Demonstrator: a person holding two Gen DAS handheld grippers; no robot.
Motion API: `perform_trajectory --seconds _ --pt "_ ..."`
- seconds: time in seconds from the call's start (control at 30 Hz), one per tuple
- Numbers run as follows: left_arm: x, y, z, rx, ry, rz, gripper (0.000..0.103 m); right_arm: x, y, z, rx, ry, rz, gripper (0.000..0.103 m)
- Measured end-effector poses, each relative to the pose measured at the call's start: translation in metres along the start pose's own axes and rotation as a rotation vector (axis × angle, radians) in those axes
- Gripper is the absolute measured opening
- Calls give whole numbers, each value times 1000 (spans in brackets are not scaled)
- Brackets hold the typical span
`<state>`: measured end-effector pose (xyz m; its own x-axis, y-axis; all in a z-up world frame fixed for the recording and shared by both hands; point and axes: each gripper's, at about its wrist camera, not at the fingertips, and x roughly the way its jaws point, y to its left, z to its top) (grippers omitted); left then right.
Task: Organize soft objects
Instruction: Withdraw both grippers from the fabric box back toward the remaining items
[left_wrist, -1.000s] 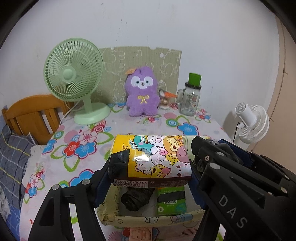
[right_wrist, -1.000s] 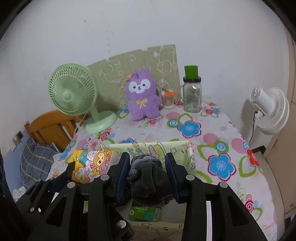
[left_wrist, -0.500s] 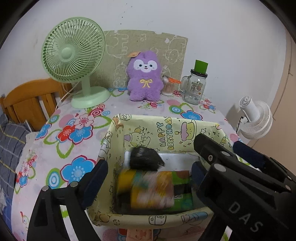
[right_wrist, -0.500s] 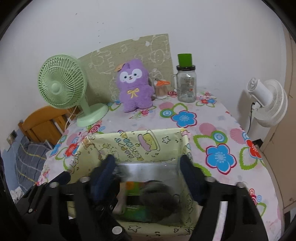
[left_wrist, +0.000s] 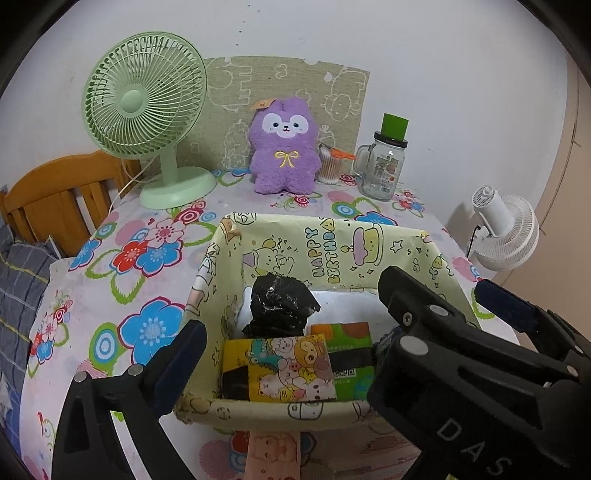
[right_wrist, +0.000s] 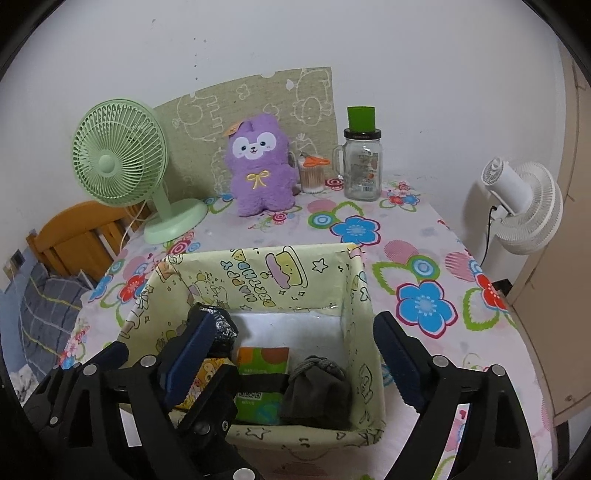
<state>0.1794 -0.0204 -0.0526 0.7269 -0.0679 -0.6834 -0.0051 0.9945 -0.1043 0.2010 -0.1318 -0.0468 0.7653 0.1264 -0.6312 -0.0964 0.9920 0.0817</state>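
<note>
A pale yellow cartoon-print box (left_wrist: 332, 236) (right_wrist: 258, 266) stands on the flowered table. Inside it lie a yellow cartoon tissue pack (left_wrist: 277, 369) (right_wrist: 201, 380), a green tissue pack (left_wrist: 343, 339) (right_wrist: 260, 384), a black crumpled bundle (left_wrist: 280, 306) (right_wrist: 221, 326) and a dark grey cloth pouch (right_wrist: 317, 387). My left gripper (left_wrist: 291, 354) is open and empty above the box's near side. My right gripper (right_wrist: 291, 354) is open and empty above the box. A purple plush toy (left_wrist: 282, 147) (right_wrist: 260, 166) sits at the back of the table.
A green desk fan (left_wrist: 147, 107) (right_wrist: 122, 162) stands back left. A glass jar with a green lid (left_wrist: 384, 162) (right_wrist: 362, 162) and a cotton-swab cup (left_wrist: 330, 166) stand back right. A white fan (left_wrist: 506, 229) is off the table's right edge, a wooden chair (left_wrist: 55, 199) at left.
My left gripper opened and dropped the yellow tissue pack into the box. My right gripper opened and dropped the grey pouch into the box. Both lifted back above it.
</note>
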Motion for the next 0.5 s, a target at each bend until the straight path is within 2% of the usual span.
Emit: perform_trajectory --seconds 0.17,0.5 --pt "-5 -2 -3 7 1 14 101 -6 2 -3 -10 2 7 95" --pt "-25 -4 -7 18 -29 34 101 -31 4 -9 -25 -26 11 96"
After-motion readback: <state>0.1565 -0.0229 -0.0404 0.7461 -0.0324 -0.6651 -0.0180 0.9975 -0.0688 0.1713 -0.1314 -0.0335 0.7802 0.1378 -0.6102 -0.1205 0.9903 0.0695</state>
